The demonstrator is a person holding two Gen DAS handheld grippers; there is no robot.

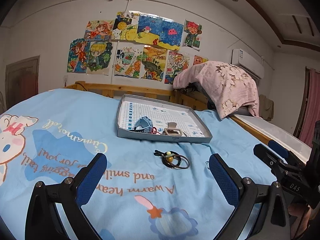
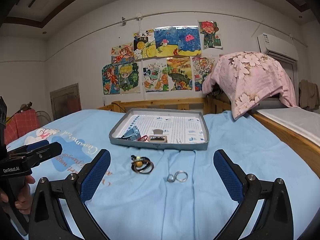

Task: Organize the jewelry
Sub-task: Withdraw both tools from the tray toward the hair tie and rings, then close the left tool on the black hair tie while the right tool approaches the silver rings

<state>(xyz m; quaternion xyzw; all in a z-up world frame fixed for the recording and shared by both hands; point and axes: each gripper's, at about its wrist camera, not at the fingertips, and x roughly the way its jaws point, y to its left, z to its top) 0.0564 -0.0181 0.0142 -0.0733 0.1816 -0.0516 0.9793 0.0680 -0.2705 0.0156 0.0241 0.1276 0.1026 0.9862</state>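
Right wrist view: jewelry spread on a blue bedsheet (image 2: 230, 140), both grippers held spread and empty.

A grey tray (image 2: 160, 146) is seen beyond; its watch (image 2: 132, 134) and clip (image 2: 158, 138) are partly hidden by the rim. Nearer, beaded hair ties (image 2: 142, 165) and two rings (image 2: 177, 176) are laid between the right gripper (image 2: 162, 172) fingers; the left gripper (image 1: 158, 170) is cut off here.

Grey tray (image 2: 160, 147) at frame centre, holding blue watch (image 2: 132, 133), beige clip (image 2: 158, 138). Below it on blue bedsheet: dark beaded hair ties (image 2: 142, 165), two silver rings (image 2: 177, 176).

Both wrist views low over bed (image 1: 60, 104), facing wall; share tray (image 1: 160, 138).
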